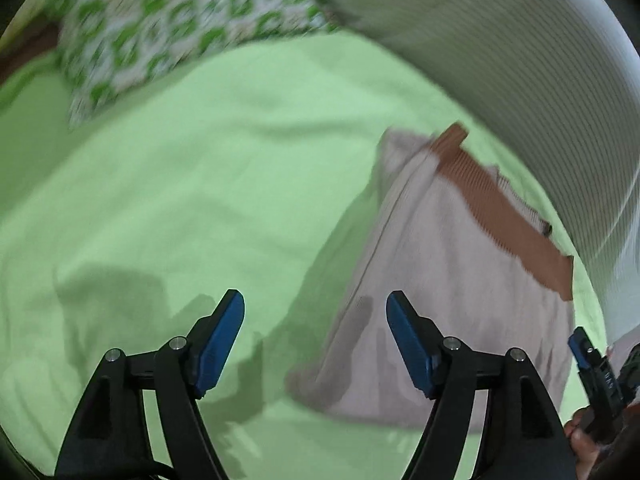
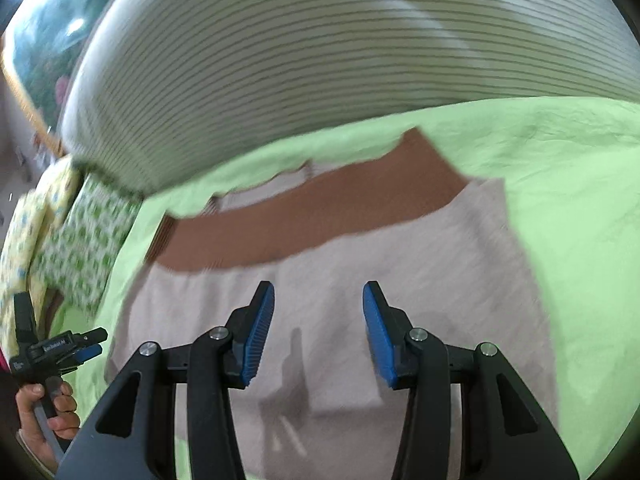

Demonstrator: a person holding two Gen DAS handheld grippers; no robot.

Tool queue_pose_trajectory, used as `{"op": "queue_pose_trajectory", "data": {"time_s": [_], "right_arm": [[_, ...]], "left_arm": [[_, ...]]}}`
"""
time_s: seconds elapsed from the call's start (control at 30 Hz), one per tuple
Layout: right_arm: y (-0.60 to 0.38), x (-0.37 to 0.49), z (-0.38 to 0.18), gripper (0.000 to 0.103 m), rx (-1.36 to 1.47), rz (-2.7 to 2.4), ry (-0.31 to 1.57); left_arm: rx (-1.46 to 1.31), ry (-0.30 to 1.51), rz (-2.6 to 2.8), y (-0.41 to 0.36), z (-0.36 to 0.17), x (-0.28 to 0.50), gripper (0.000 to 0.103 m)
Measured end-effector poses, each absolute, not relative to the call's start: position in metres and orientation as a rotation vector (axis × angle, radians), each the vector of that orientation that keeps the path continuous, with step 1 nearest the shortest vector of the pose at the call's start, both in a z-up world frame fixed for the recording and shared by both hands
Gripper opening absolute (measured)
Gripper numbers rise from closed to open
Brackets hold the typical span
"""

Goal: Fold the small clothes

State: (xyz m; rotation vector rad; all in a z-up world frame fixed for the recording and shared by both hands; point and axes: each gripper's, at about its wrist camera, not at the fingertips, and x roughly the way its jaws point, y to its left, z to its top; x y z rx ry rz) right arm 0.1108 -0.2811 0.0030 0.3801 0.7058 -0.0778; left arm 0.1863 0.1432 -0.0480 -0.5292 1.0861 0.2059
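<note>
Left gripper (image 1: 315,320): fingers spread wide, nothing between the blue pads (image 1: 222,344); it hangs over bare green sheet (image 1: 200,184), with the right-hand finger over the garment's left edge.
Right gripper (image 2: 319,320): also released, jaws parted somewhat less widely, empty, poised above the middle of the garment; whether the pads touch the cloth cannot be told.
Garment (image 2: 360,300): small pale pinkish-beige piece with a brown ribbed waistband (image 2: 320,216), lying flat on the sheet.
Position: in the left wrist view it sits at about 3 o'clock; in the right wrist view it fills the centre and 6 o'clock.
Orientation: in the right wrist view the waistband end points toward 12 o'clock, and the long axis runs roughly 12 to 6.
Surroundings: striped white bolster (image 2: 320,60) just beyond the waistband at 12 o'clock; green-patterned pillow (image 1: 160,28) at 11 o'clock in the left wrist view.
Hand (image 2: 44,412): grips the other tool's handle at 8 o'clock in the right wrist view.
</note>
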Motion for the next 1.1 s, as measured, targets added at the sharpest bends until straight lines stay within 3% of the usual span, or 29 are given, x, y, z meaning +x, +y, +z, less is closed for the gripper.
{"op": "queue_pose_trajectory", "data": {"time_s": [0.43, 0.5, 0.53, 0.57, 0.67, 0.8, 0.93, 1.1], "right_arm": [[-0.28, 0.104, -0.022, 0.047, 0.425, -0.121, 0.775], [-0.281, 0.105, -0.022, 0.047, 0.411, -0.121, 0.776], [-0.282, 0.106, -0.022, 0.047, 0.395, -0.124, 0.776], [-0.285, 0.106, -0.023, 0.047, 0.385, -0.133, 0.775], [-0.299, 0.108, -0.032, 0.047, 0.41, -0.17, 0.775], [-0.309, 0.122, -0.064, 0.046, 0.409, -0.166, 0.897], [-0.313, 0.118, -0.063, 0.047, 0.445, -0.151, 0.856], [-0.343, 0.1, -0.054, 0.047, 0.708, -0.109, 0.764]], "left_arm": [[-0.723, 1.191, 0.104, 0.128, -0.099, 0.221, 0.077], [-0.727, 1.174, 0.108, 0.125, -0.098, 0.226, 0.074], [-0.723, 1.162, 0.11, 0.122, -0.097, 0.227, 0.06], [-0.729, 1.151, 0.094, 0.119, -0.096, 0.228, 0.036], [-0.672, 1.13, 0.088, 0.104, -0.089, 0.229, 0.017], [-0.602, 1.079, 0.077, 0.088, -0.062, 0.226, 0.012], [-0.505, 0.988, -0.025, 0.052, -0.011, 0.223, 0.01], [-0.385, 0.902, -0.274, -0.039, 0.047, 0.229, 0.005]]}}
